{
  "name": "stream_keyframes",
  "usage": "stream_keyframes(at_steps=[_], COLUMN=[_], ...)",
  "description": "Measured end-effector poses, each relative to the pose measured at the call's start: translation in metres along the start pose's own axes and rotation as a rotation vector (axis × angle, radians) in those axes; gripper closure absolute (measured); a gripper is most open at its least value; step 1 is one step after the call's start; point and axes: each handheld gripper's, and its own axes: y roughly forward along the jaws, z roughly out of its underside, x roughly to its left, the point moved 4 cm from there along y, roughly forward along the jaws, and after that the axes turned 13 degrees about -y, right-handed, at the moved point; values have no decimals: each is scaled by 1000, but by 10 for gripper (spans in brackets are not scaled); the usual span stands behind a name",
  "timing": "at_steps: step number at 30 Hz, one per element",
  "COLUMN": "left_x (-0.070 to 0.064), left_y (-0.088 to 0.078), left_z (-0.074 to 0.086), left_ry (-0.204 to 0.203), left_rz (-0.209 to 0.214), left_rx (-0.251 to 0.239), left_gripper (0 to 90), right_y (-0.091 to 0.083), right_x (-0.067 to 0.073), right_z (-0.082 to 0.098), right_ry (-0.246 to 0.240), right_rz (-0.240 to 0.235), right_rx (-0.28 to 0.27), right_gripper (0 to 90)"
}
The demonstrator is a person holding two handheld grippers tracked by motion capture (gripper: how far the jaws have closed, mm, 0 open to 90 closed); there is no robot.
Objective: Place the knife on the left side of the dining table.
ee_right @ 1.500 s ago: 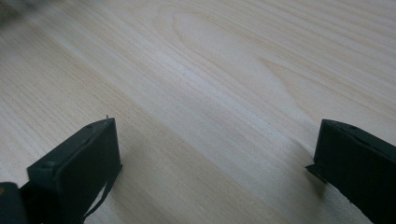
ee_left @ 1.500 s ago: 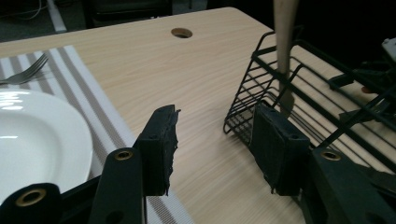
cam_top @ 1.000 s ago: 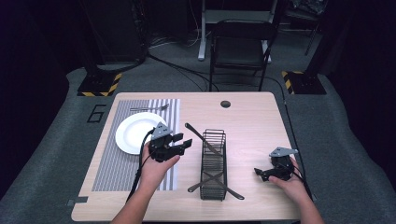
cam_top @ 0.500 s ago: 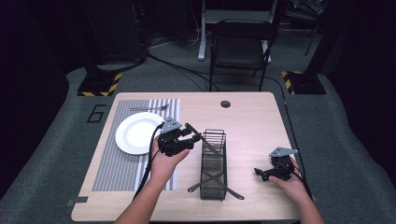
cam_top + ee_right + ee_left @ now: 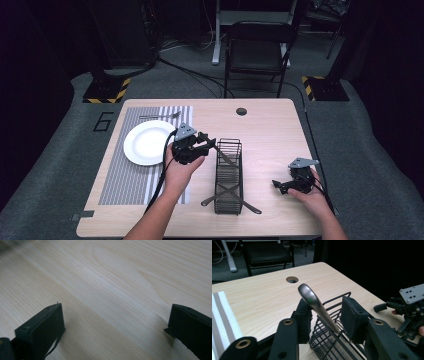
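Reaching in from the near edge of the desk (image 5: pixel 270 125), left tongs (image 5: pixel 207 144) held at the far end of the wire basket (image 5: pixel 228 175), jaws spread to either side of a metal utensil handle (image 5: pixel 317 305) that leans out of it, not pinching. Right tongs (image 5: pixel 280 186) resting low on bare wood off to the basket's right, jaws spread wide, holding nothing. Behind the left hand (image 5: pixel 181 167): white plate (image 5: pixel 147 142) on a striped mat (image 5: pixel 127 175), fork (image 5: pixel 159 116) beyond it. More utensils crossed in the basket's near end.
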Motion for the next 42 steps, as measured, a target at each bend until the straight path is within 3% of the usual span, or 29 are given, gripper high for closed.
stream_keyframes(at_steps=[13, 20, 32, 42], left_x=[-1, -9, -47, -57], left_y=[1, 2, 19, 28], left_z=[0, -4, -15, -19], left_ry=[1, 19, 62, 64], left_rz=[-24, -24, 73, 84], left_rx=[-10, -9, -24, -24], left_gripper=[718, 741, 818, 829], right_y=[0, 0, 0, 0], right_x=[0, 0, 1, 1], right_z=[0, 0, 0, 0], right_ry=[0, 0, 8, 7], right_rz=[1, 0, -2, -2], right_rx=[0, 1, 8, 8], right_gripper=[0, 0, 0, 0])
